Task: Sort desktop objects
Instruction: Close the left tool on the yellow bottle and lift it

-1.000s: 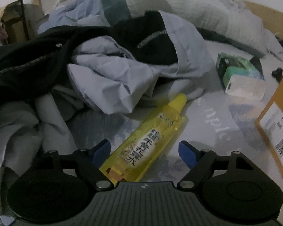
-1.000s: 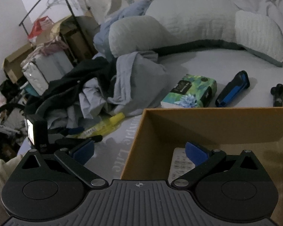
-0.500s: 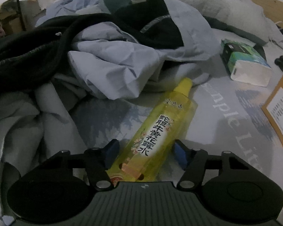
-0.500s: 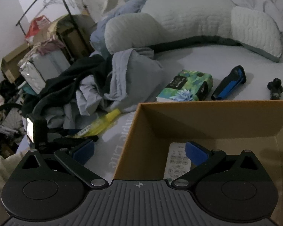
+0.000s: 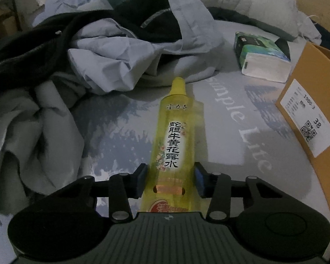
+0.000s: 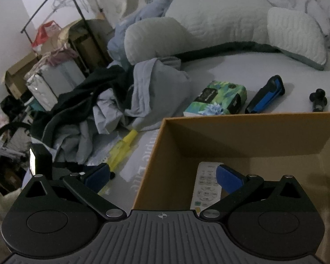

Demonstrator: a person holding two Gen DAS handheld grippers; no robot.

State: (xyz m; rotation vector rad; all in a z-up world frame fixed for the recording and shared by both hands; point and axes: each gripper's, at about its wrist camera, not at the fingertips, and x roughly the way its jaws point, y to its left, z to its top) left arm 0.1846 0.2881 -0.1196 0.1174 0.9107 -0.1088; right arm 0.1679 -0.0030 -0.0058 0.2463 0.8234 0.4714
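Left fingers: your left gripper (image 5: 170,179) had both blue pads (image 5: 140,177) pressed on the lower body of the yellow bottle (image 5: 176,140), clamped on it near its base end.
Bottle position: it lay flat on the bed (image 5: 125,132), cap pointing away from you toward the clothes pile (image 5: 112,50), and did not look lifted.
Right fingers: your right gripper (image 6: 162,175) was spread wide with nothing between the fingers, hovering over the near left corner of the cardboard box (image 6: 248,132).
Slip risk: the bottle was smooth and held near one end, so I judged the long cap end could sag or twist out on the lift.
Snag risk: the cap sat just beside the edge of the grey shirt in the clothes pile; pulling forward instead of up could drag the fabric.
Collision risk: the box wall (image 5: 305,101) stood to the right of the bottle, and the right gripper hung over the opening; a quick swing could clip either.
Surface risk: the bed was soft, so pressing down could tip the box.
Box contents: a white remote (image 6: 205,187) lay on the box floor, partly behind the right finger; I could not see anything else in there.
Not yet in box: the tissue pack (image 6: 217,98), a black and blue tool (image 6: 266,94) and a small black part (image 6: 318,96) lay on the bed beyond the box.
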